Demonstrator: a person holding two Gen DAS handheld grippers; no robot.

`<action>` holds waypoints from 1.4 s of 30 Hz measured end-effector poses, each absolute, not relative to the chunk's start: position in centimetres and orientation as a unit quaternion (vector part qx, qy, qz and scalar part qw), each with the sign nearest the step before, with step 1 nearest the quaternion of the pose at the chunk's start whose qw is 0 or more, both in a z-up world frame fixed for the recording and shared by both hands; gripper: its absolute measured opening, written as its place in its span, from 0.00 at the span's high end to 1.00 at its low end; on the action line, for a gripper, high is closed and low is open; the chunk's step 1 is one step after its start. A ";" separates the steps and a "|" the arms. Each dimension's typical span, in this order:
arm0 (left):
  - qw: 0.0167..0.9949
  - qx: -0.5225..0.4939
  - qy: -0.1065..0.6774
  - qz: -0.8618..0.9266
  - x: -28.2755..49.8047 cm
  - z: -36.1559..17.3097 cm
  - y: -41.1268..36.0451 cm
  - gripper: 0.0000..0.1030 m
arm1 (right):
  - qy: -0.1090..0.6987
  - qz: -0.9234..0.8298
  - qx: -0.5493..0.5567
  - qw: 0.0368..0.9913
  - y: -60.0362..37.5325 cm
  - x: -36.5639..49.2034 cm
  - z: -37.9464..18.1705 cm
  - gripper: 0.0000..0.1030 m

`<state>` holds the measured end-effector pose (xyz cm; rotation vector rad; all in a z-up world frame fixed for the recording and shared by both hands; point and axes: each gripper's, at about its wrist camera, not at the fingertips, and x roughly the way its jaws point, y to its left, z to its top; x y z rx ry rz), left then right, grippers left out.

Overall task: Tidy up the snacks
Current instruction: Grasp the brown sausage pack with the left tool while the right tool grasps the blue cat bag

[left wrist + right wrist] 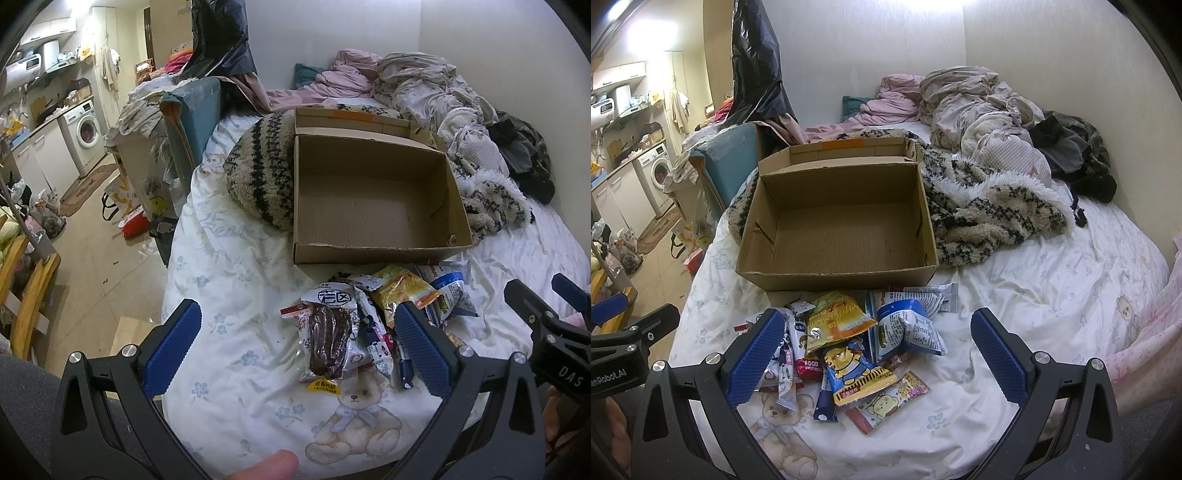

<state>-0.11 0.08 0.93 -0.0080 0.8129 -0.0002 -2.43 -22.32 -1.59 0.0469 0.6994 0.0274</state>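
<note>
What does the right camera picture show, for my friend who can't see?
An empty cardboard box sits open on a bed, with a pile of snack packets in front. The right gripper hovers over the snacks, jaws open.

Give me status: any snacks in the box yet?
None. The cardboard box sits empty on the bed. Nothing is in hand: the left tool and right tool are both open, hovering over the snack pile on the sheet in front of the box. Every packet is left to move.
</note>
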 end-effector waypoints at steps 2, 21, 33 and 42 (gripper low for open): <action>0.916 -0.006 0.401 0.008 0.1 0.1 0.7 0.00 | 0.343 0.014 0.024 0.939 -22.4 -2.4 -1.6 0.00; 0.786 -0.053 0.616 -0.013 8.2 -10.2 0.2 0.01 | 0.468 0.006 0.220 0.856 -30.2 3.3 -5.8 0.00; 0.768 0.046 0.638 -0.028 9.7 -13.9 -4.1 0.01 | 0.482 0.007 0.210 0.851 -30.0 3.4 -6.5 0.00; 0.757 0.036 0.649 -0.063 9.3 -14.3 -5.2 0.39 | 0.487 0.021 0.211 0.847 -29.4 3.6 -6.6 0.00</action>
